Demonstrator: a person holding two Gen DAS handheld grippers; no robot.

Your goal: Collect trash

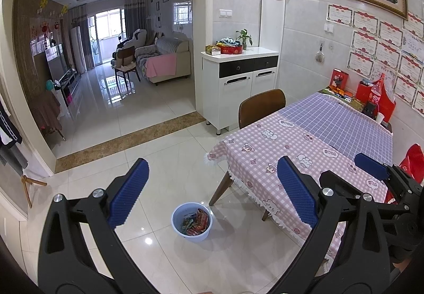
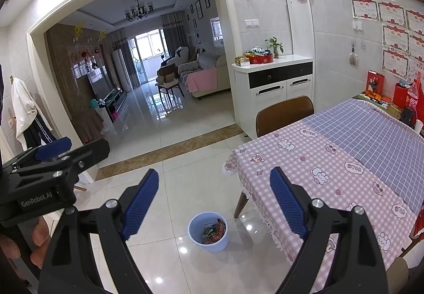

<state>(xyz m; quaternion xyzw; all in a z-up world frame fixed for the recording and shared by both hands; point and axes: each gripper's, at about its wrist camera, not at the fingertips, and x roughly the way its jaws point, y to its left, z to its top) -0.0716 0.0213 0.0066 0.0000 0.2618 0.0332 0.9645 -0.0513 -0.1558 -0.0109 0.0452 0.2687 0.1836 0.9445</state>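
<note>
both grippers — left gripper (image 1: 212,193) and right gripper (image 2: 214,201) — hang wide open and empty, the wrapper-filled blue basin (image 1: 191,222) on the floor below, centred between them.

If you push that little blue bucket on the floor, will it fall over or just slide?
The blue bucket would probably slide: it sits on glossy floor tiles that look slick. It seems light, thin plastic holding only snack wrappers. A low push should scoot it; a shove at the rim might tip it.
</note>
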